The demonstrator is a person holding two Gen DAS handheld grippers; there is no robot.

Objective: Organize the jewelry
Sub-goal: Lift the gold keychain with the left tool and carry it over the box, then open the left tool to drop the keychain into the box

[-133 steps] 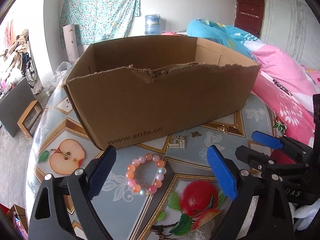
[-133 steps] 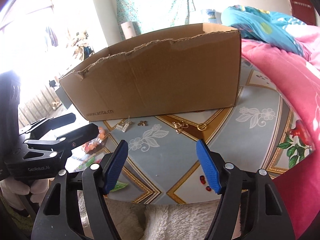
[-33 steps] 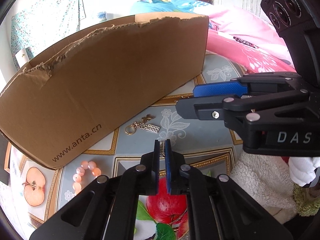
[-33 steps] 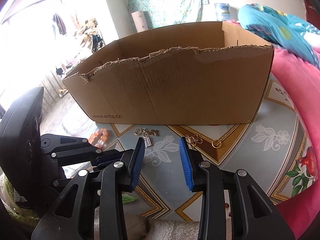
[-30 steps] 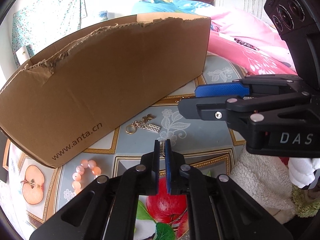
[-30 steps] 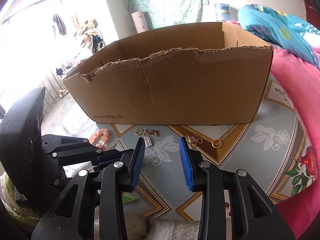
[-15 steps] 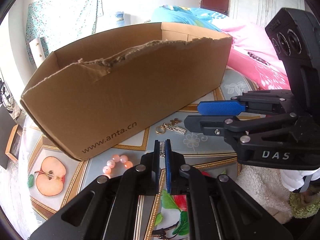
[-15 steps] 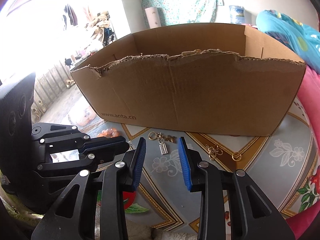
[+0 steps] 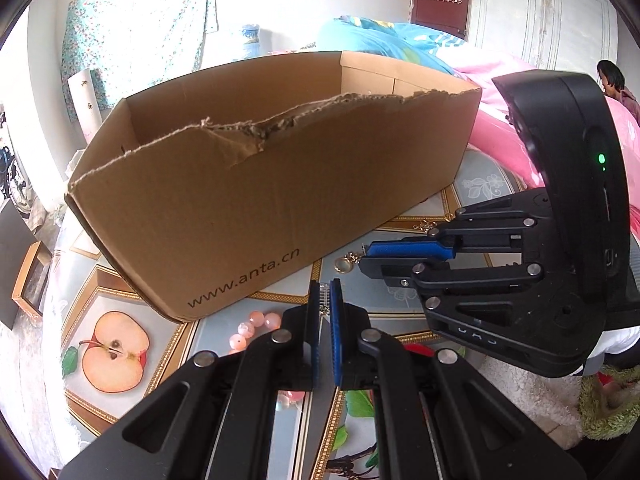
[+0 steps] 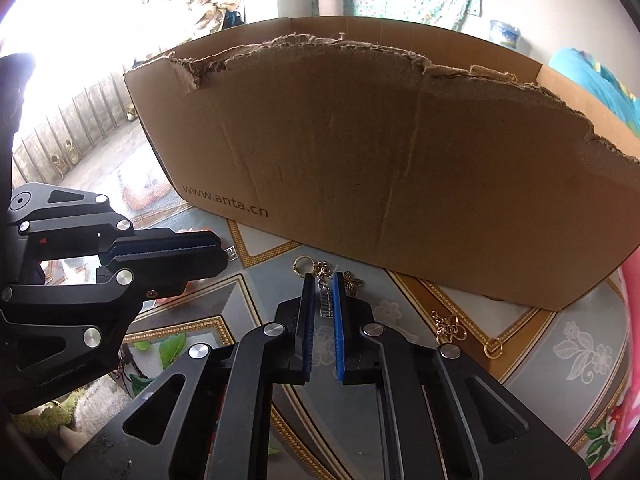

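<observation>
My left gripper (image 9: 325, 286) is shut on a small silver charm (image 9: 325, 293), held above the table in front of the cardboard box (image 9: 260, 184). In the right wrist view the charm (image 10: 231, 253) pokes out of the left gripper (image 10: 218, 247). My right gripper (image 10: 323, 278) is down at the table, its jaws closing, and the pads press on a silver abacus charm (image 10: 326, 300). That charm hangs on a chain with a gold keyring (image 10: 303, 265) and a butterfly charm (image 10: 352, 282). A pink bead bracelet (image 9: 256, 326) lies to the left below the box.
A gold knot charm (image 10: 450, 326) with a ring (image 10: 493, 347) lies on the fruit-patterned table (image 10: 560, 340) to the right. The box wall (image 10: 400, 184) stands close behind the keyring. Pink bedding (image 9: 500, 92) is beyond the table, and a person sits far right (image 9: 612, 80).
The right gripper moved in over the keyring chain and its jaws narrowed onto the abacus charm. The left gripper stayed shut on its charm and shifted slightly.
</observation>
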